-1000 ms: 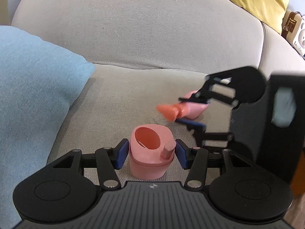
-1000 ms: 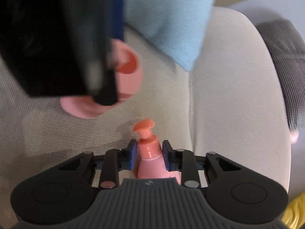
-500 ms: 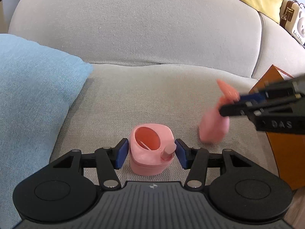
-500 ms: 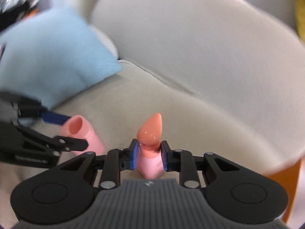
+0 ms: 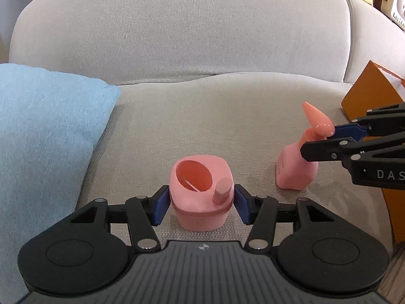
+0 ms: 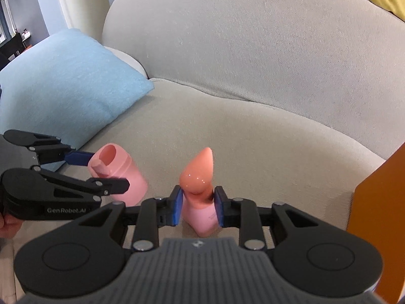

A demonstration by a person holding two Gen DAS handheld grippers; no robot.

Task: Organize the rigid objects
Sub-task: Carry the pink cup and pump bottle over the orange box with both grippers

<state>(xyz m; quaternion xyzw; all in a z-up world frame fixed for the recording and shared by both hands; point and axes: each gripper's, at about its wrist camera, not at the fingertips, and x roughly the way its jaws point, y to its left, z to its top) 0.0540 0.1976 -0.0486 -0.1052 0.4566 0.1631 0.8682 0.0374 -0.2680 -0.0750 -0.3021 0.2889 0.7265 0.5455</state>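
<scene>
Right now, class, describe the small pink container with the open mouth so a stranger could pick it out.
Find the grey fabric sofa seat, right of the light blue cushion. The squat pink plastic container stands there between the left gripper fingers. Unlike the taller pink pump bottle beside it, it has a wide oval opening on top.

two close wrist views, shared sofa (image 5: 227, 116)
</scene>
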